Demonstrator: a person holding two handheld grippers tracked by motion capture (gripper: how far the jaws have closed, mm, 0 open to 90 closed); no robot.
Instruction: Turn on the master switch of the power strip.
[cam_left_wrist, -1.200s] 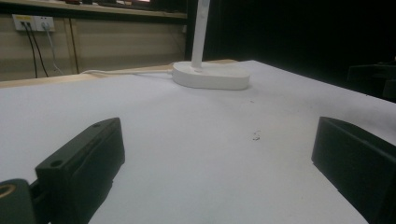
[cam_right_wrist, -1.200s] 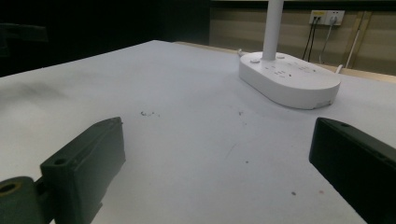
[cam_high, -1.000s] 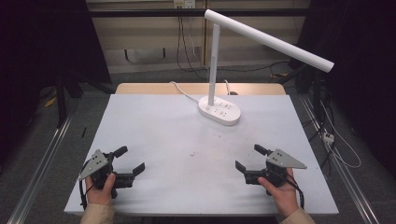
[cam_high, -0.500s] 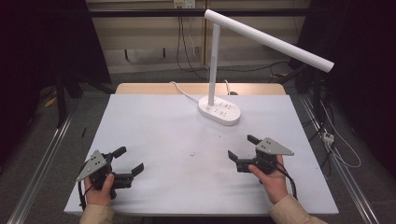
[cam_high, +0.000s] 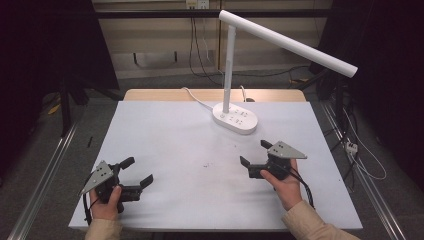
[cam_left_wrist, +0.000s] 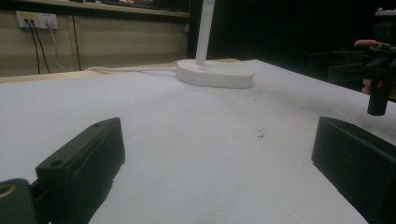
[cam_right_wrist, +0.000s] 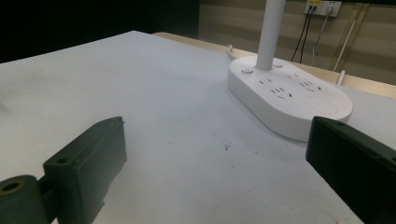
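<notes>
A white desk lamp (cam_high: 235, 117) with sockets in its oval base stands at the back middle of the white table (cam_high: 170, 135); its bar-shaped head reaches out to the right. The base is also in the left gripper view (cam_left_wrist: 215, 73) and close ahead in the right gripper view (cam_right_wrist: 289, 95). My left gripper (cam_high: 137, 172) rests near the front left corner, open and holding nothing. My right gripper (cam_high: 254, 154) is held just above the table right of centre, short of the lamp base, open with nothing between its jaws. It is at the right edge of the left gripper view (cam_left_wrist: 373, 70).
The lamp's white cable (cam_high: 196, 98) runs off the back edge of the table. Metal rails (cam_high: 45, 175) flank the table on both sides. Wall sockets and hanging cables (cam_high: 197, 30) sit behind. A small dark speck (cam_high: 206, 165) lies mid-table.
My right gripper has risen and moved forward and to the left, toward the lamp base. The left gripper has stayed where it was.
</notes>
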